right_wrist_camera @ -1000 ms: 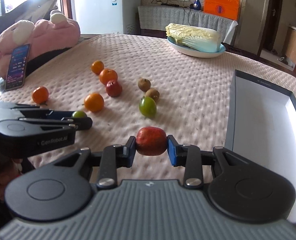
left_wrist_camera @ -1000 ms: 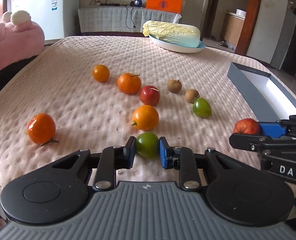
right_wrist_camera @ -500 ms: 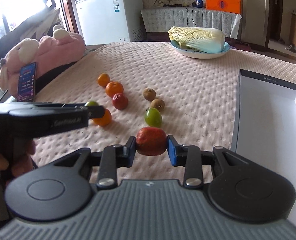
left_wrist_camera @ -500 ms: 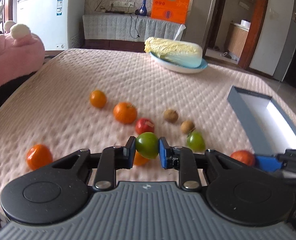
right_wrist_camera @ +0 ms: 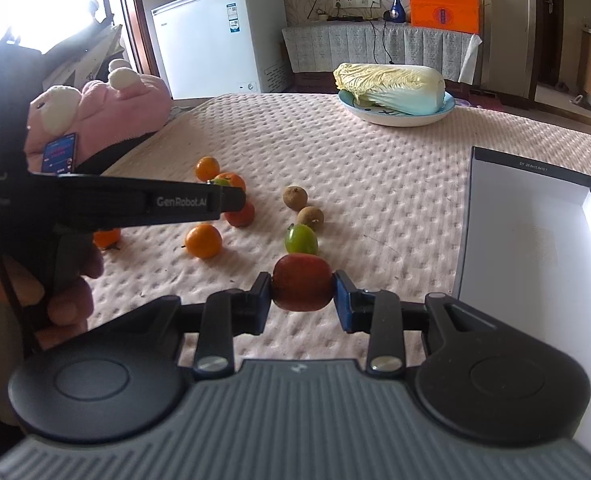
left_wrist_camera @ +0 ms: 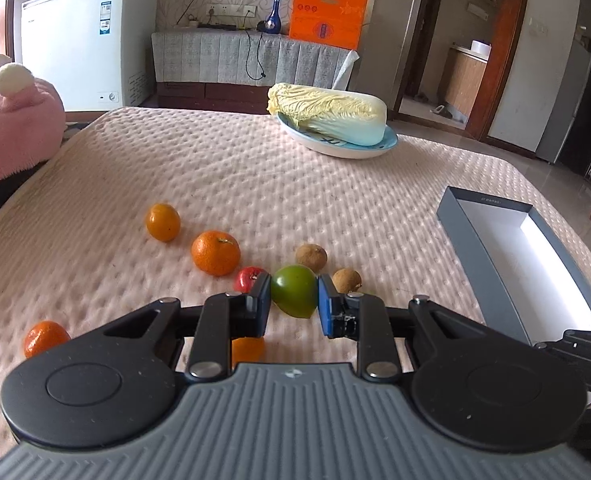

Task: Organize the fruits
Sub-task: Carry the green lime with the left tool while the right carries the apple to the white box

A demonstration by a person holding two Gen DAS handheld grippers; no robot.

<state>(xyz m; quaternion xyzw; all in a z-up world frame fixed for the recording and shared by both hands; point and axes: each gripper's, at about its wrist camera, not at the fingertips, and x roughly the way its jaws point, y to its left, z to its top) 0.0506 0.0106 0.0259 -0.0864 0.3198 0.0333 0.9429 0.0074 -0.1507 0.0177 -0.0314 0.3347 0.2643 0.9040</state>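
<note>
The box (left_wrist_camera: 507, 240), a shallow grey tray with a white floor lying at the right side of the pink quilted tabletop (left_wrist_camera: 255, 184), is showing no fruit inside in either view, so by my reading the sorting is only beginning.

Going left to right from the box's far side: a tangerine (left_wrist_camera: 45, 338) is sitting farthest from the box, near the tabletop's left edge. A small orange (left_wrist_camera: 162, 222) and a larger tangerine (left_wrist_camera: 215, 253) are lying well apart from the box, with a small red fruit (left_wrist_camera: 248, 278) just beside the larger one. Another orange fruit (left_wrist_camera: 247, 350) is peeking out under the left tool's linkage. Two brown longan-like fruits (left_wrist_camera: 311, 257) (left_wrist_camera: 346, 280) are resting nearer the box, and a green fruit (right_wrist_camera: 301, 239) is lying just in front of them in the right wrist view.

The left tool (left_wrist_camera: 294, 300) is pinching a second green fruit (left_wrist_camera: 294, 295) between its blue pads, held above the tabletop, left of the box. The right tool (right_wrist_camera: 302, 298) is pinching a red-orange fruit (right_wrist_camera: 302, 287), also lifted, just beside the box's near left wall.

Two fruits are in hand and not yet placed; eight are waiting on the tabletop. The cabbage (left_wrist_camera: 327, 118) on its plate (left_wrist_camera: 387, 144), behind the box, looks like no part of the job.
</note>
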